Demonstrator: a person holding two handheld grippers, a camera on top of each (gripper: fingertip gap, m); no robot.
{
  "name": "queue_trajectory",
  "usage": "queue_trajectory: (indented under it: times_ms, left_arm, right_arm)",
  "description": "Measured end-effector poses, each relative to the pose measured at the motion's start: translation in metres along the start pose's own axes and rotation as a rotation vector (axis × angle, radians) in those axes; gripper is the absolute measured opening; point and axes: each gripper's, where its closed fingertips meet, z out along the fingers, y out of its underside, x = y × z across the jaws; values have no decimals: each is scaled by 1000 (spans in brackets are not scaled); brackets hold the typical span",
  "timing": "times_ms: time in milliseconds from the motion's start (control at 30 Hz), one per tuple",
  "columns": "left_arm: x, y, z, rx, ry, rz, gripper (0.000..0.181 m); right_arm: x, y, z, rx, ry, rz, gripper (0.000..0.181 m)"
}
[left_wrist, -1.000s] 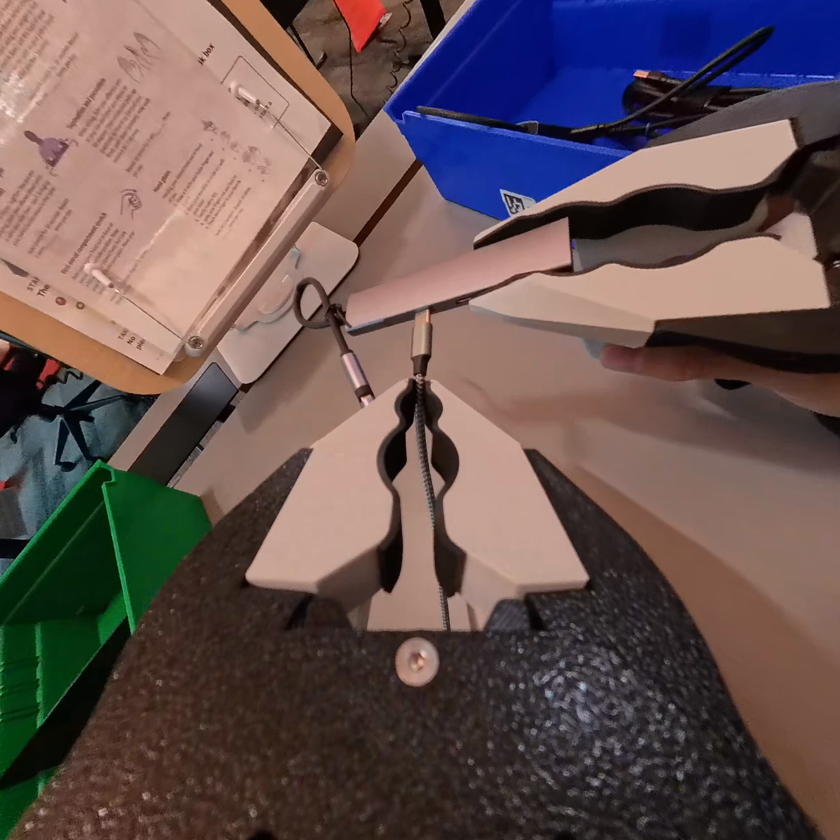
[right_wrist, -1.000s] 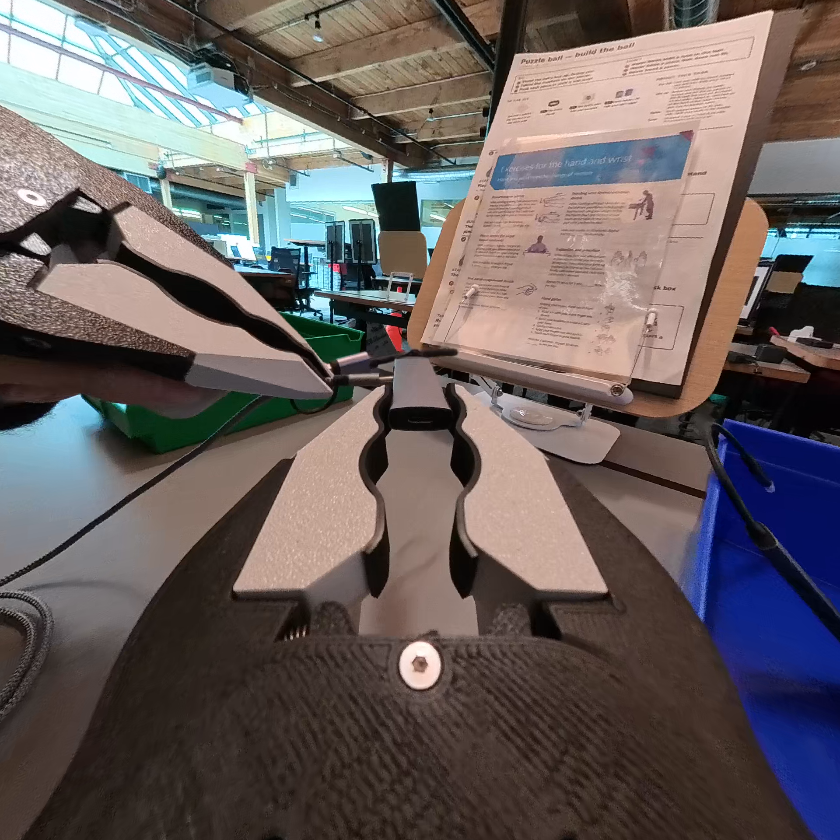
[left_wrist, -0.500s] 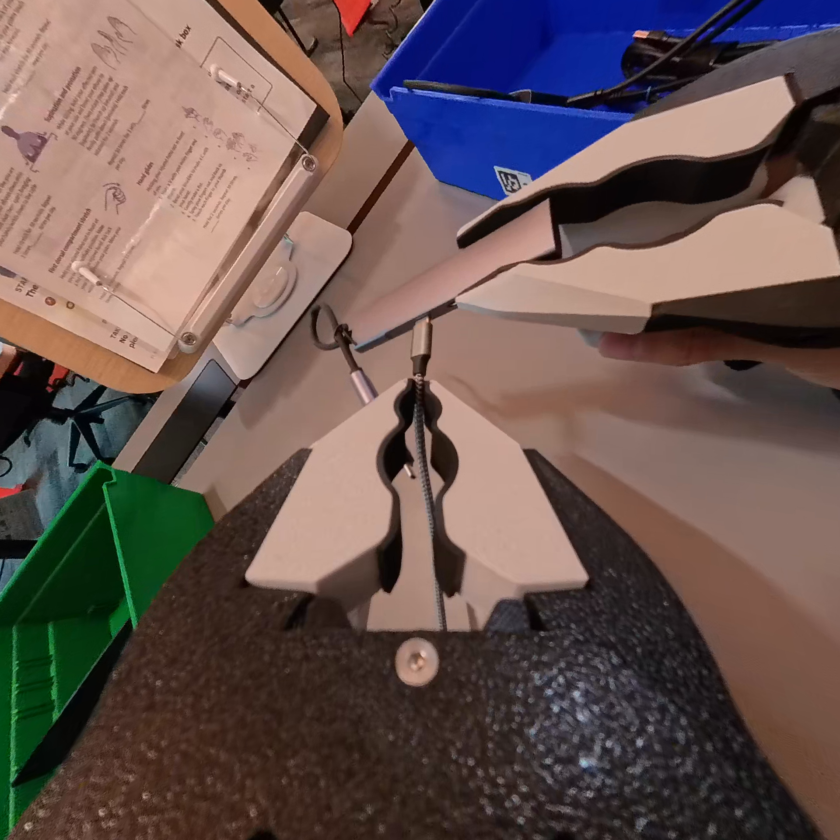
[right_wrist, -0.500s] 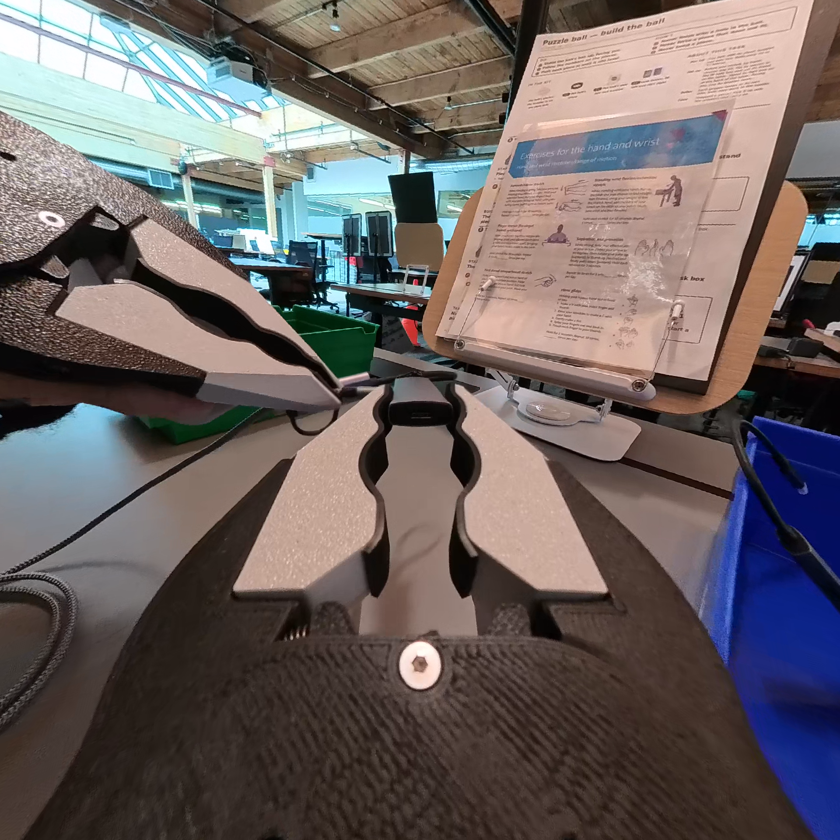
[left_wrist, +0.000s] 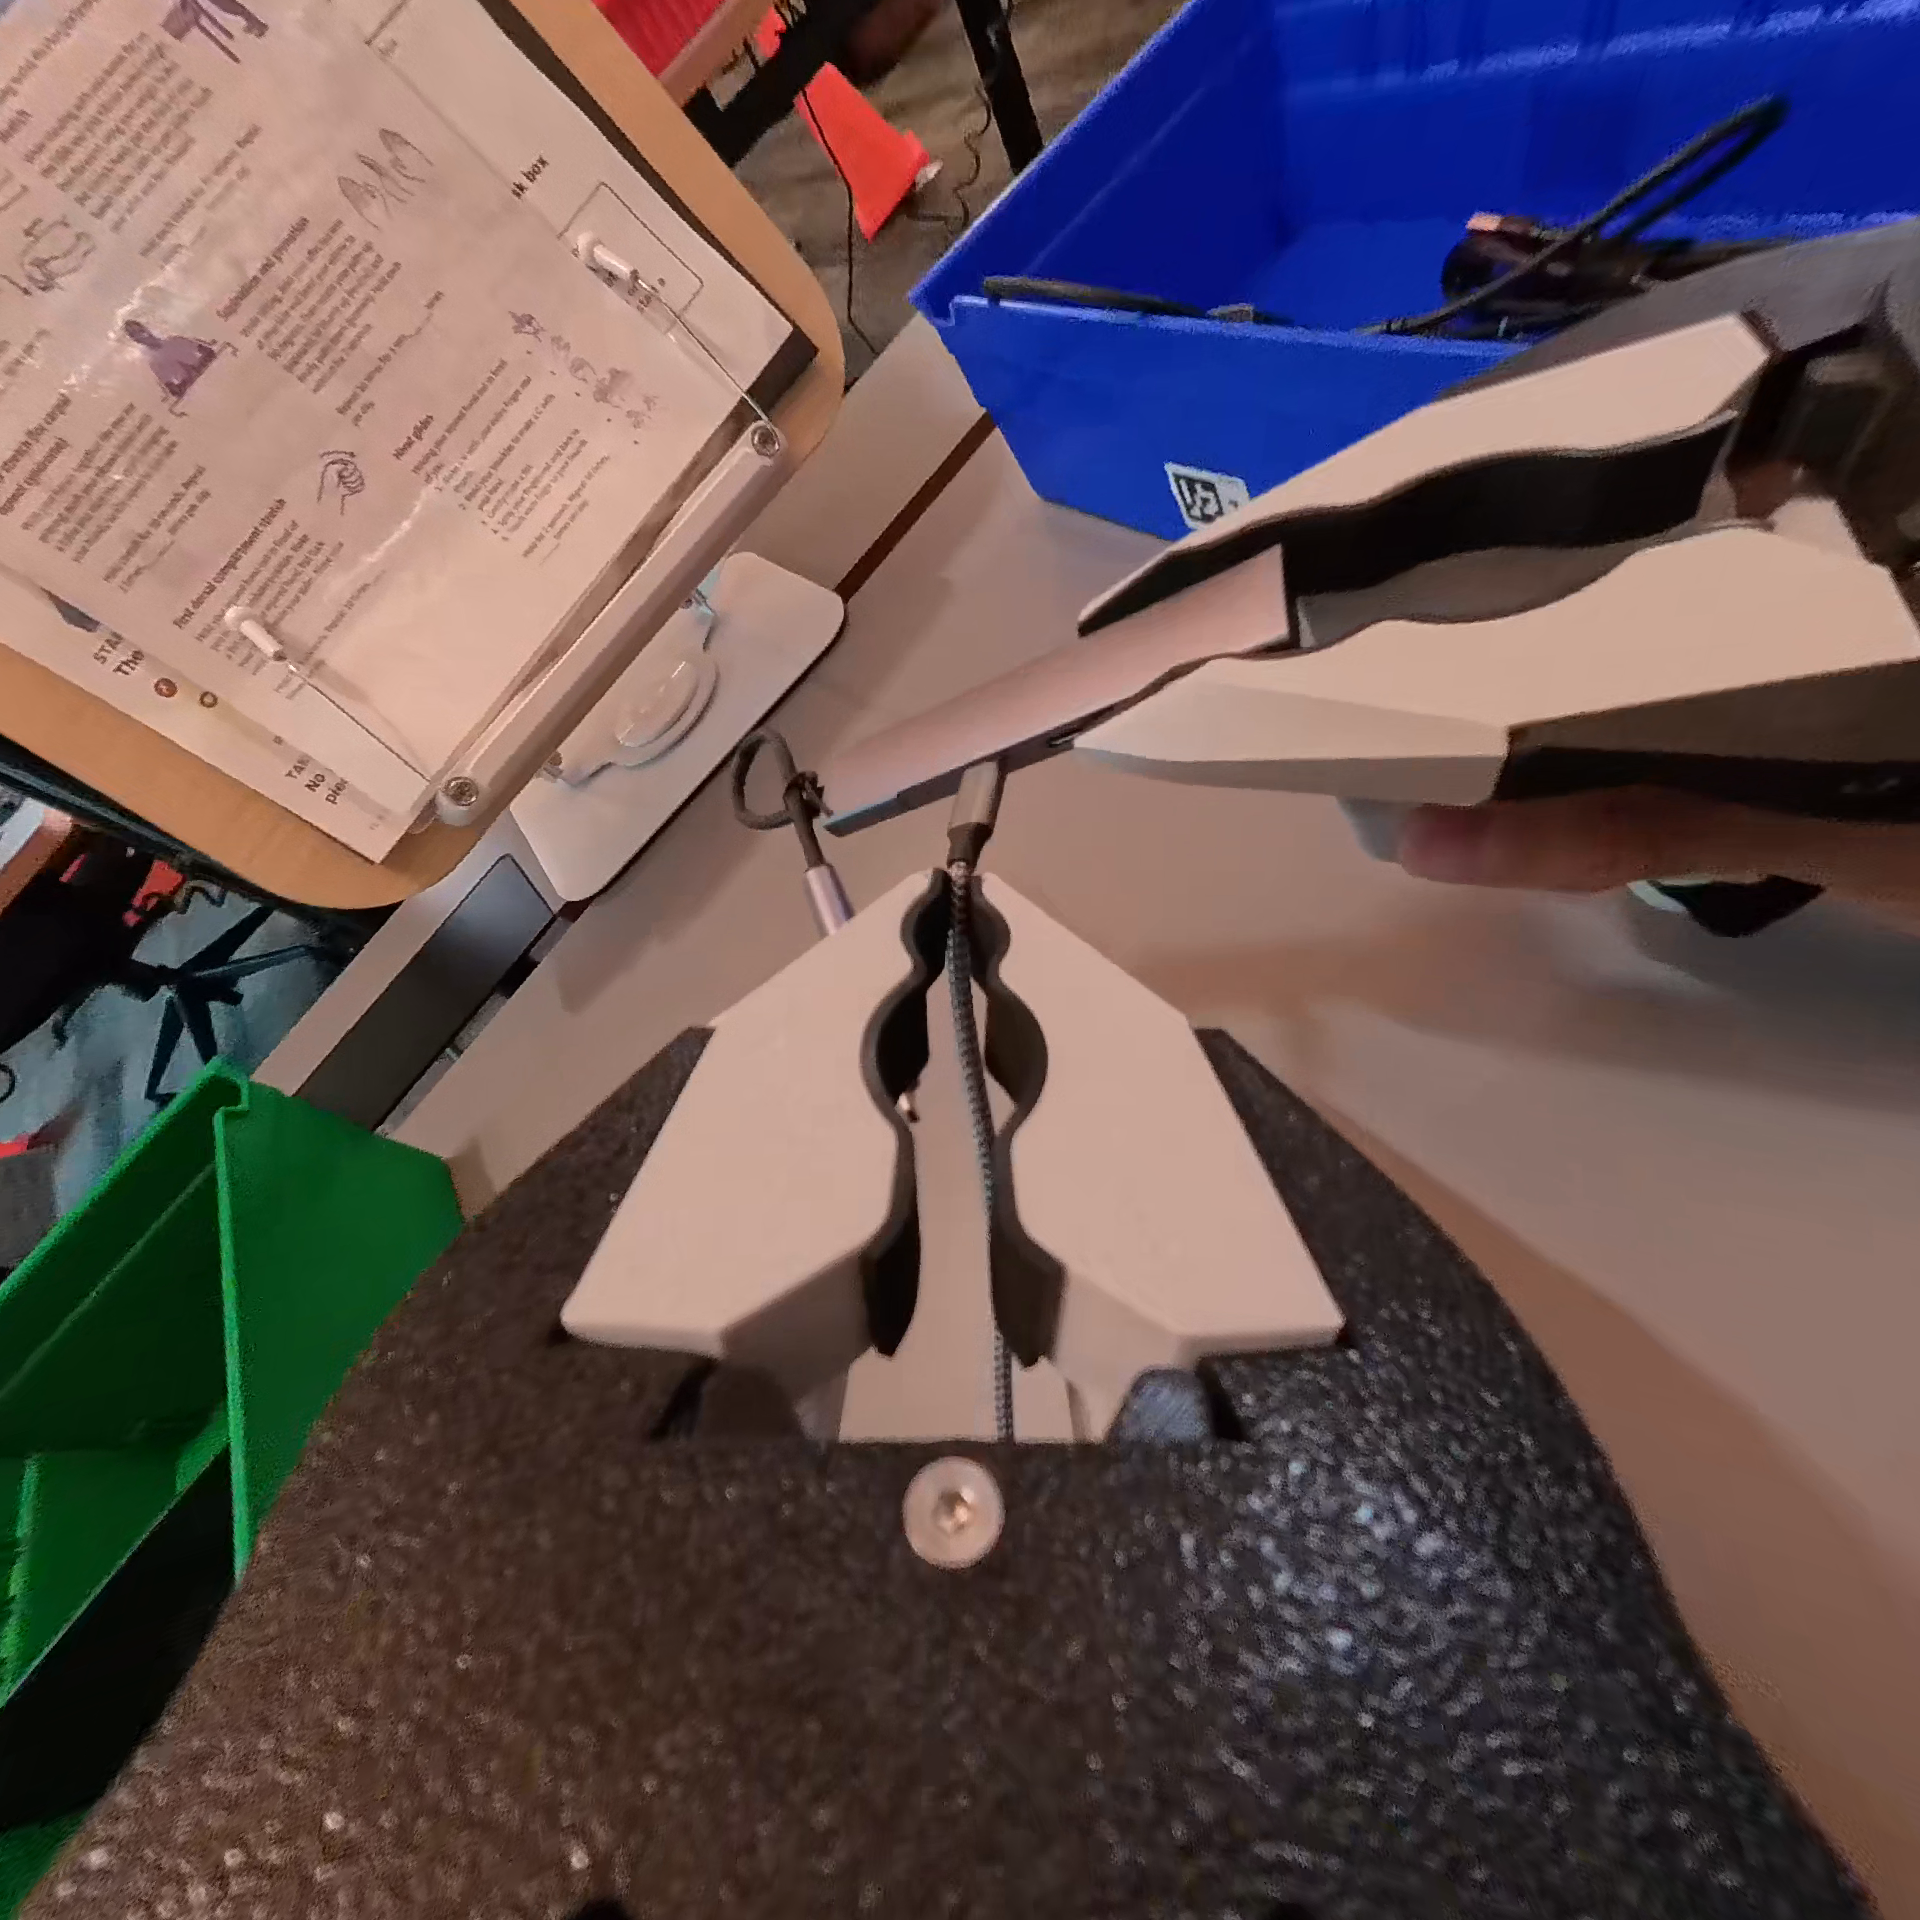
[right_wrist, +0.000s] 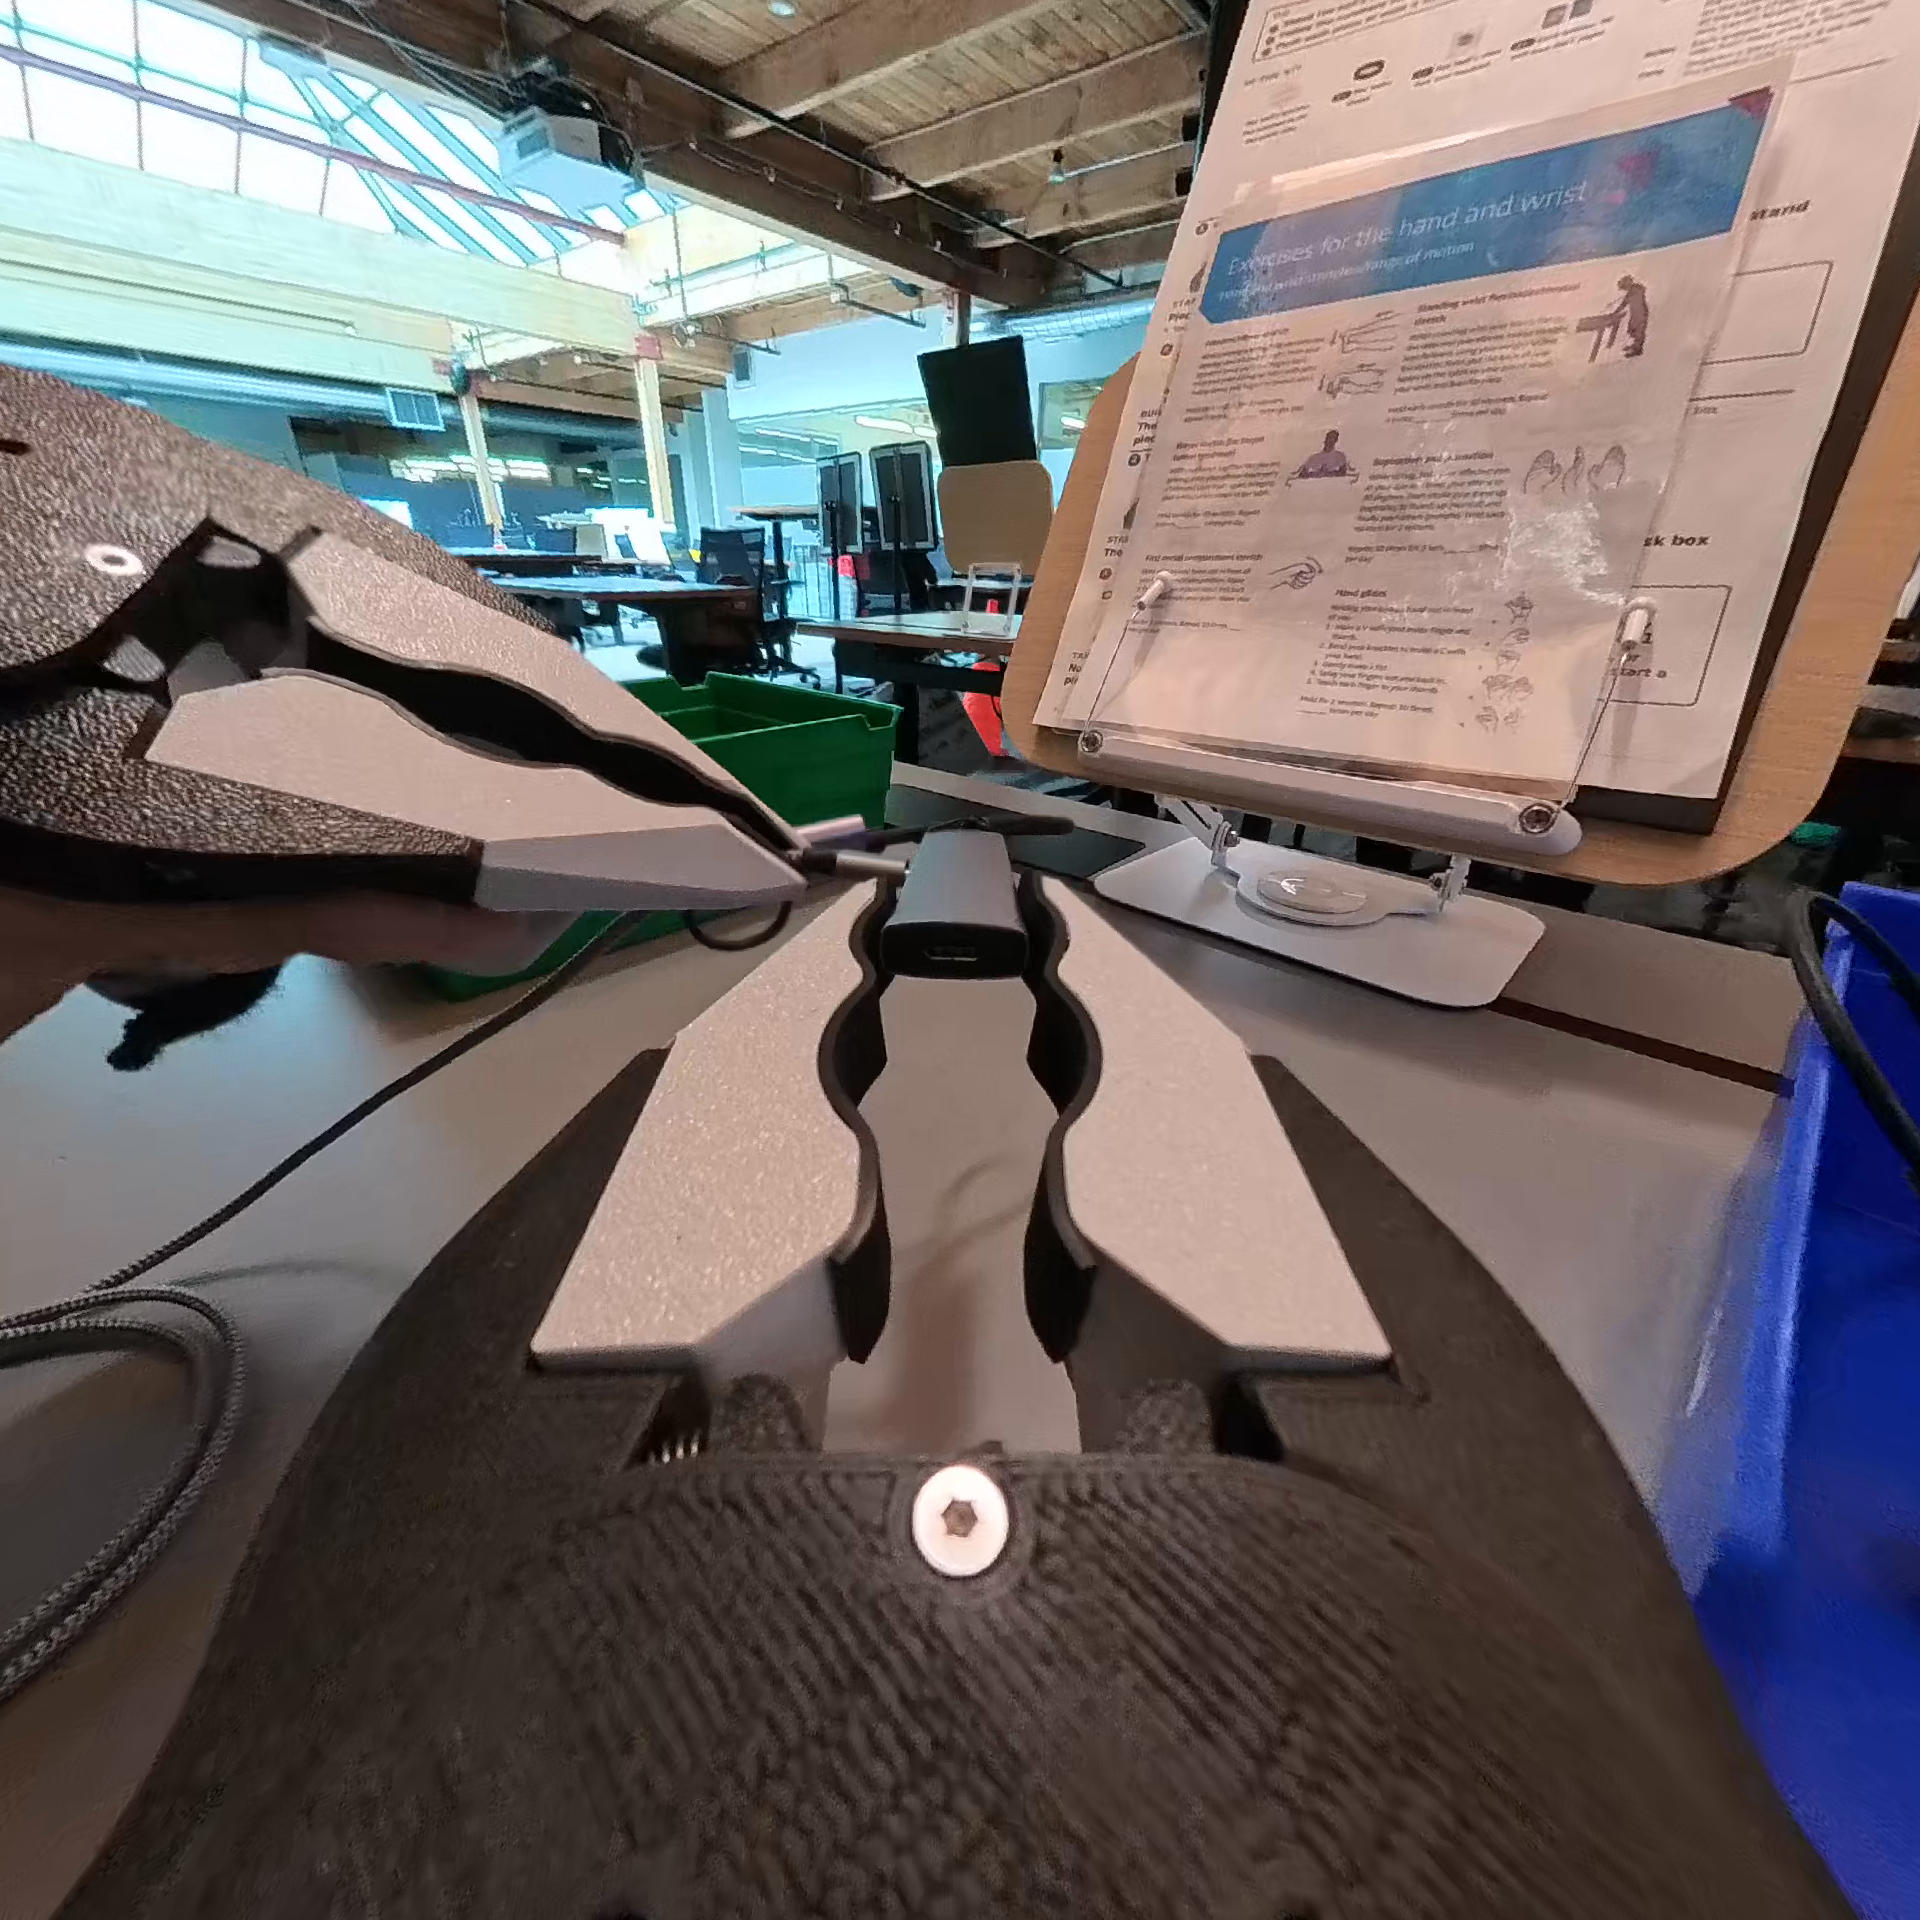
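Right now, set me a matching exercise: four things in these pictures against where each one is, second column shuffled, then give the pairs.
Things:
1. hub
2. braided cable
3. blue bin
4. printed sheet

Places:
A. clipped on the stand
B. in the left gripper
C. on the table's right side
D. in the right gripper

Pairs: 1-D, 2-B, 3-C, 4-A

Gripper fingers (left_wrist: 790, 1143): pale grey, black-lined, on speckled black bodies. Cable (left_wrist: 971, 1049): grey-and-black braid, silver plug. Adapter (right_wrist: 951, 909): dark grey metal. Bins: one blue (left_wrist: 1195, 416), one green (left_wrist: 260, 1226). Table (left_wrist: 1558, 1143): beige. Document stand (right_wrist: 1787, 769): tan wood, with white printed sheets.
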Motion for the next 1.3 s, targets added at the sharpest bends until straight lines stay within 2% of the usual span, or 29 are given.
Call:
queue_trajectory:
  times_ms: [167, 333, 367, 467, 567, 600, 700, 733, 800, 867, 900, 967, 1067, 1133, 1167, 1300]
  left_arm:
    - [1, -2, 2, 38, 7, -27, 0]
    - [5, -9, 5, 122, 110, -143, 1]
    - [6, -14, 2, 165, 159, -202, 2]
    - [-15, -28, -13, 328, 271, -550, 26]
    - [-52, -11, -12, 365, 300, -897, 47]
    - [-50, -4, -8, 329, 367, -977, 55]
    - [-13, 6, 0, 180, 724, -1197, 77]
    - [-2, 4, -1, 165, 847, -1273, 76]
    - [6, -11, -6, 240, 1075, -1437, 66]
    - [5, -27, -16, 348, 1281, -1545, 41]
    - [7, -31, -19, 364, 1345, -1545, 24]
    - [12, -30, -16, 356, 1338, -1481, 18]
    - [5, -28, -20, 343, 1292, -1332, 15]
    - [3, -24, -26, 266, 1289, -1211, 15]
    - [2, -22, -30, 216, 1292, -1138, 15]
    - [7, -5, -42, -13, 1269, -775, 15]
  right_arm:
    - [2, 1, 0, 5, 11, 11, 23]
    - [8, -10, -4, 63, 46, -53, 23]
    - [8, -17, -6, 96, 48, -79, 23]
    - [11, -35, -16, 179, 96, -160, 23]
    - [3, -43, -21, 227, 75, -249, 22]
    - [0, -45, -21, 239, 72, -268, 22]
    - [-16, -52, -21, 280, 35, -304, 22]
    - [-23, -53, -20, 289, 4, -314, 22]
    - [-35, -52, -20, 294, -53, -325, 22]
    - [-44, -47, -18, 281, -103, -339, 22]
    - [-46, -45, -17, 276, -120, -328, 22]
    - [-47, -37, -15, 249, -151, -320, 22]
    - [-57, -24, -19, 184, -345, -240, 32]
    - [-60, -20, -25, 126, -478, -90, 52]
    - [-54, -20, -25, 103, -489, -9, 61]
    - [-41, -18, -23, 44, -524, 253, 67]
